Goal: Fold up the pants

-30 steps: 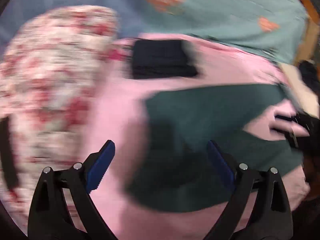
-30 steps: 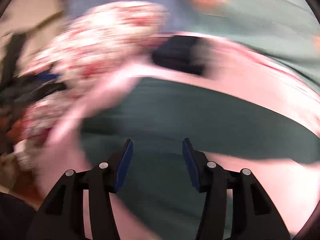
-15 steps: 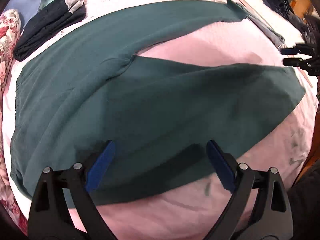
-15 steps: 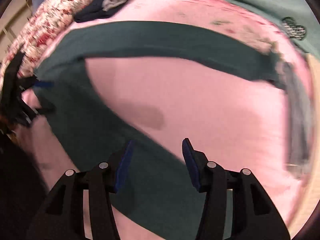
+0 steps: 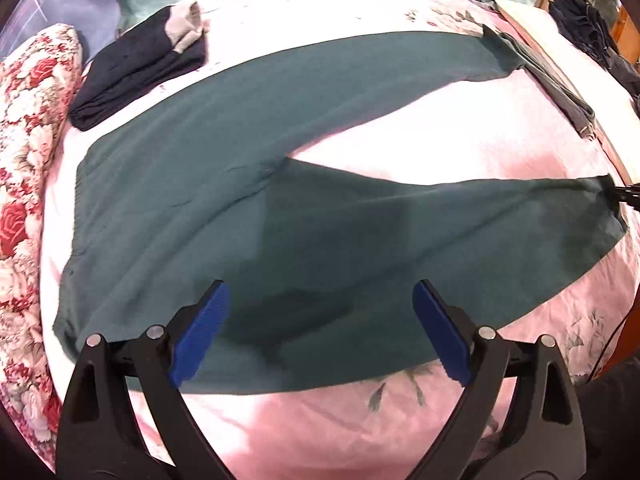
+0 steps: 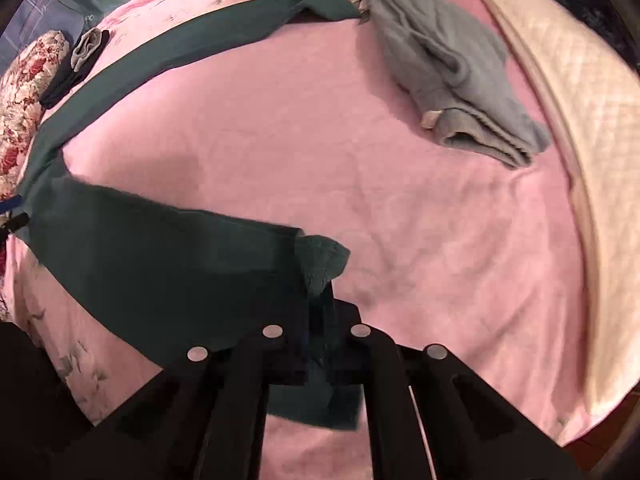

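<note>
Right gripper [image 6: 318, 320] has just clamped shut on my teal pants [image 5: 320, 208] hem near the bed [image 6: 360, 140] edge, so folding can start; left gripper [image 5: 320, 320] hovers wide open.

No legible text, labels or numbers anywhere in view.

The pants [image 5: 208, 184] are dark teal, of plain soft cloth, and lie spread flat on a pink bed [image 5: 460, 136]. The waist is toward the left in the left wrist view, and the two legs fan apart in a V from the crotch. The far leg runs straight to its cuff. The near leg's cuff [image 6: 320, 256] is bunched and lifted, pinched in the right claw [image 6: 318, 344].
</note>
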